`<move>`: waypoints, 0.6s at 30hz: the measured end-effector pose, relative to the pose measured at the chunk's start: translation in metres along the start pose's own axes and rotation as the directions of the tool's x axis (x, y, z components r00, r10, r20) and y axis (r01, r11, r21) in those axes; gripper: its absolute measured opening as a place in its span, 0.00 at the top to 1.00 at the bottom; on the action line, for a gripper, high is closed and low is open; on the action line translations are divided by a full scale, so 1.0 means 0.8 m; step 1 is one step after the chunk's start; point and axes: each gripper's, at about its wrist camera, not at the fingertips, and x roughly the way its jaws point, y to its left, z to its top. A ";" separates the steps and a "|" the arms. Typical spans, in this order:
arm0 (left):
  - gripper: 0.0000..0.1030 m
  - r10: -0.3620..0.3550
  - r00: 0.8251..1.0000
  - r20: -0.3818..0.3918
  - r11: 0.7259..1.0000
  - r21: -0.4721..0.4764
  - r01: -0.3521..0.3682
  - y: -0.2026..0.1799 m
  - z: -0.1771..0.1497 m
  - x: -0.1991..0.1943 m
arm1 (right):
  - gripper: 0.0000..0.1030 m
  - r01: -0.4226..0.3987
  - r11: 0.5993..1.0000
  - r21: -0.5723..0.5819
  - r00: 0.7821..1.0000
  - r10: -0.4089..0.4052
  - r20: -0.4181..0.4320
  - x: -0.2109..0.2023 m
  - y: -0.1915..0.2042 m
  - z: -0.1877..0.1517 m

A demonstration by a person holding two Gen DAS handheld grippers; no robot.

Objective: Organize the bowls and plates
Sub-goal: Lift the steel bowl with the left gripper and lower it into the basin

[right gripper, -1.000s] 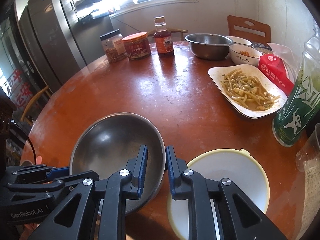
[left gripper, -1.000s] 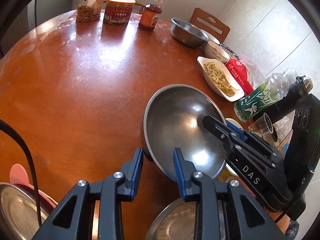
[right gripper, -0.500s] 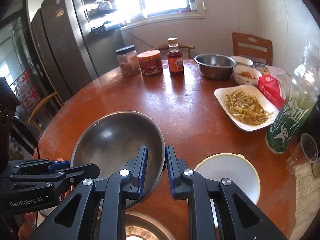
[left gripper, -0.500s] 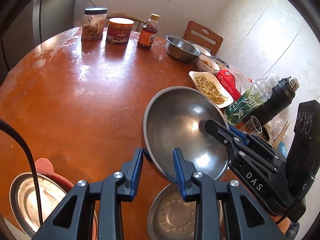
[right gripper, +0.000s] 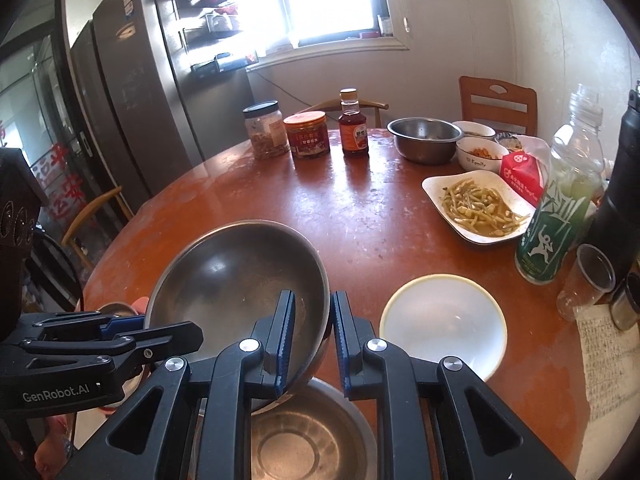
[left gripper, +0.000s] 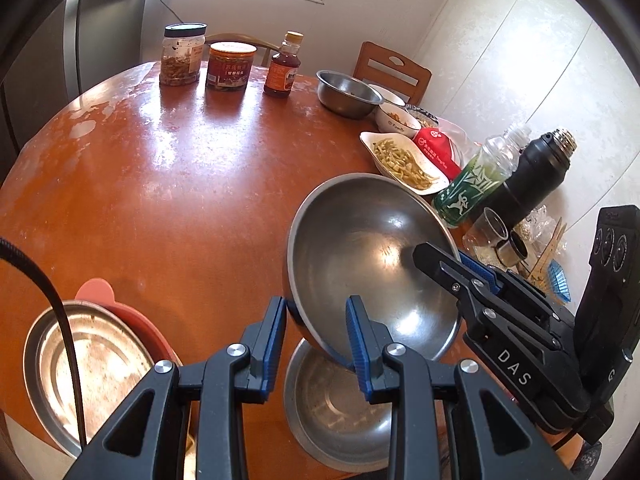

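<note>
A large steel bowl [left gripper: 368, 256] [right gripper: 240, 276] hangs tilted above the brown round table [left gripper: 180, 184]. My left gripper [left gripper: 316, 336] is shut on its near rim, one finger inside and one outside. My right gripper [right gripper: 314, 332] is shut on the opposite rim; in the left wrist view it reaches in from the right. Directly below the held bowl a smaller steel bowl [left gripper: 336, 404] [right gripper: 304, 448] sits on the table. A white bowl with a yellowish rim [right gripper: 442, 320] stands right of it. Another steel bowl [left gripper: 92, 368] rests on a pink lid at the near left.
At the far edge stand two jars [left gripper: 182, 56], a sauce bottle [left gripper: 282, 66], a steel bowl [left gripper: 348, 92] and small white bowls [right gripper: 478, 152]. A white plate of food [right gripper: 476, 204], red packet, green bottle [right gripper: 560, 216], black flask [left gripper: 532, 176] and plastic cup [right gripper: 588, 280] crowd the right side.
Both grippers have risen and drawn back with the large bowl held between them. The smaller steel bowl below and the bowl on the pink lid have come into view.
</note>
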 end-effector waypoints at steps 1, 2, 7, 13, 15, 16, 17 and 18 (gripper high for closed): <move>0.70 0.000 1.000 0.000 1.000 0.005 0.000 -0.002 -0.004 -0.002 | 0.81 0.002 1.000 0.003 1.000 -0.002 -0.001 -0.004 0.000 -0.004; 0.70 0.001 1.000 0.001 1.000 0.009 -0.001 -0.004 -0.007 -0.003 | 0.81 0.006 1.000 0.000 1.000 -0.006 0.001 -0.007 0.002 -0.007; 0.70 0.005 1.000 -0.003 1.000 0.021 -0.005 -0.012 -0.026 -0.010 | 0.81 0.009 1.000 -0.006 1.000 -0.009 0.004 -0.024 0.006 -0.026; 0.70 0.005 1.000 -0.005 0.999 0.045 -0.005 -0.021 -0.047 -0.017 | 0.81 0.017 1.000 -0.004 1.000 -0.017 0.006 -0.040 0.007 -0.046; 0.70 0.004 1.000 -0.008 0.999 0.050 -0.004 -0.023 -0.054 -0.019 | 0.81 0.020 1.000 -0.002 1.000 -0.020 0.006 -0.045 0.007 -0.053; 0.70 0.005 1.000 -0.010 0.999 0.054 -0.005 -0.024 -0.057 -0.019 | 0.81 0.021 1.000 -0.004 1.000 -0.021 0.009 -0.048 0.008 -0.057; 0.70 0.005 1.000 -0.013 0.999 0.054 -0.004 -0.024 -0.060 -0.020 | 0.81 0.020 1.000 0.000 1.000 -0.020 0.007 -0.050 0.007 -0.059; 0.70 0.006 1.000 -0.016 0.998 0.057 -0.005 -0.025 -0.062 -0.020 | 0.81 0.020 1.000 0.001 1.000 -0.020 0.005 -0.051 0.008 -0.061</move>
